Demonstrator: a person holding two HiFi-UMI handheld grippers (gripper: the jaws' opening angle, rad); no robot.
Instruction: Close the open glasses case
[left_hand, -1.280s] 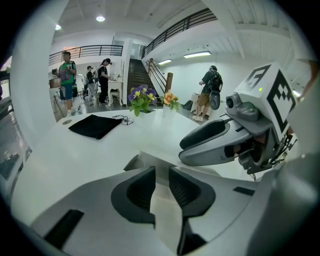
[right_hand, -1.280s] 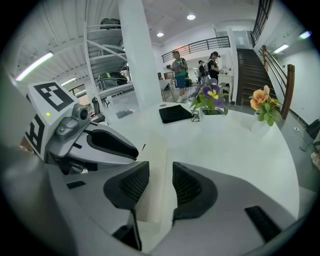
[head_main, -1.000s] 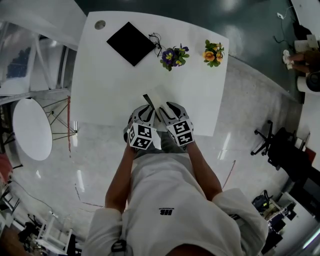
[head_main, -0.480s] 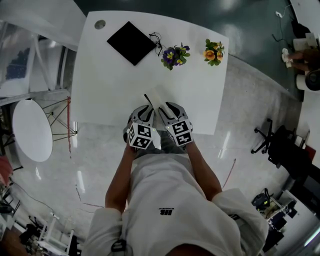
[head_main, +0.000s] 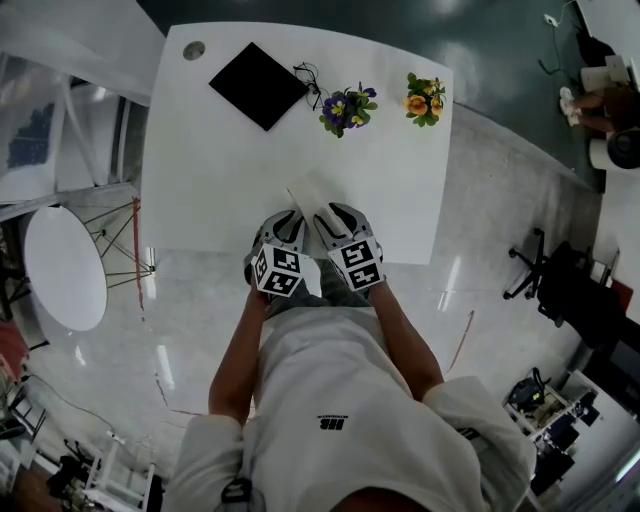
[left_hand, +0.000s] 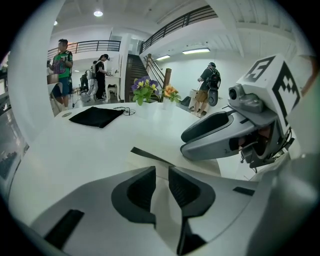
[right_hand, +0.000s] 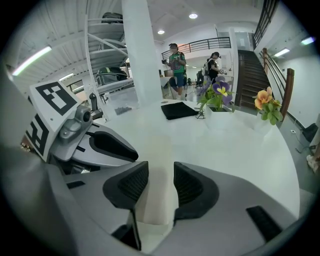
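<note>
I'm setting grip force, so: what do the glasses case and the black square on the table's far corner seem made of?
The glasses case looks like cream faux leather or coated card, matte: flat stiff panels, no glare; which one is unclear. The black square looks like soft matte cloth: uneven, limp edges and no shine.

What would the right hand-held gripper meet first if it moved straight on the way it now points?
The pale glasses case: it lies between the right hand-held gripper's jaws and stretches ahead of them. Past it the white table looks bare up to the black cloth; depth is unclear.
</note>
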